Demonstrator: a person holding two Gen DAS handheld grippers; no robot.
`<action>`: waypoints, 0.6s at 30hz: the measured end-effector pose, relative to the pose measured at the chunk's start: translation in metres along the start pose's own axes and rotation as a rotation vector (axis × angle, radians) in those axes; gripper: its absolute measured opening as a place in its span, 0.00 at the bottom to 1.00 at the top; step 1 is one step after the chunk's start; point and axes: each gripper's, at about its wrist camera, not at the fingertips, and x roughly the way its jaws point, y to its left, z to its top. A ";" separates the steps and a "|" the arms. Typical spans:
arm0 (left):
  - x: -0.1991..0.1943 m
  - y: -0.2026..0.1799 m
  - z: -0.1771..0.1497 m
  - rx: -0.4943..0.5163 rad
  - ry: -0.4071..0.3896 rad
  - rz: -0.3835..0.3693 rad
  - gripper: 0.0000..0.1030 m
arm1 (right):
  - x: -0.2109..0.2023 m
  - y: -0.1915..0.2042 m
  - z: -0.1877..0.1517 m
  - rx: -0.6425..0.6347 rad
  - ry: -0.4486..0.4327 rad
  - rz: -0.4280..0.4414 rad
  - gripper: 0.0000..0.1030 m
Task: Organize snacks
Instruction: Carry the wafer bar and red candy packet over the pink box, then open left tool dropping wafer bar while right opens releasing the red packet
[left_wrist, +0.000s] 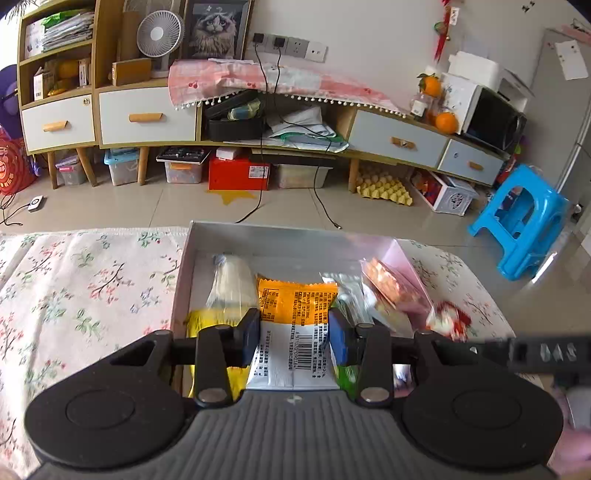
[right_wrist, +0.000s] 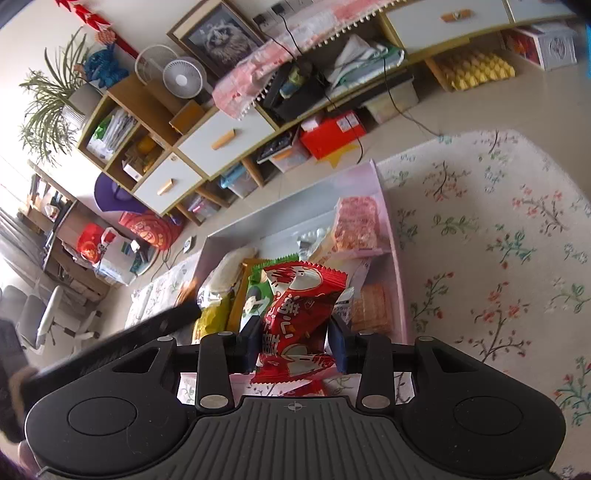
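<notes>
Two grippers, one packet clamped in each, both held over one box.

The left gripper (left_wrist: 293, 334) was closed narrowly on one orange-and-white packet (left_wrist: 295, 325); the right gripper (right_wrist: 293, 341) was closed narrowly on one red packet (right_wrist: 297, 321). Both packets hung above the single open box (left_wrist: 258, 236), which stood on one floral cloth (left_wrist: 85, 280). Inside the box lay one yellow packet (left_wrist: 207, 321), one pale bagged snack (left_wrist: 231, 280), one pink wafer packet (right_wrist: 356, 221) and one green packet (right_wrist: 255, 291).
</notes>
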 end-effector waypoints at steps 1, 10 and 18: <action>0.004 0.001 0.002 -0.009 0.005 -0.001 0.35 | 0.002 0.000 0.002 0.008 0.007 0.012 0.36; 0.033 0.006 0.011 -0.085 0.012 -0.004 0.35 | 0.021 -0.003 0.037 0.082 -0.055 0.056 0.37; 0.042 0.006 0.014 -0.082 -0.002 0.024 0.35 | 0.031 -0.004 0.044 0.020 -0.073 0.023 0.39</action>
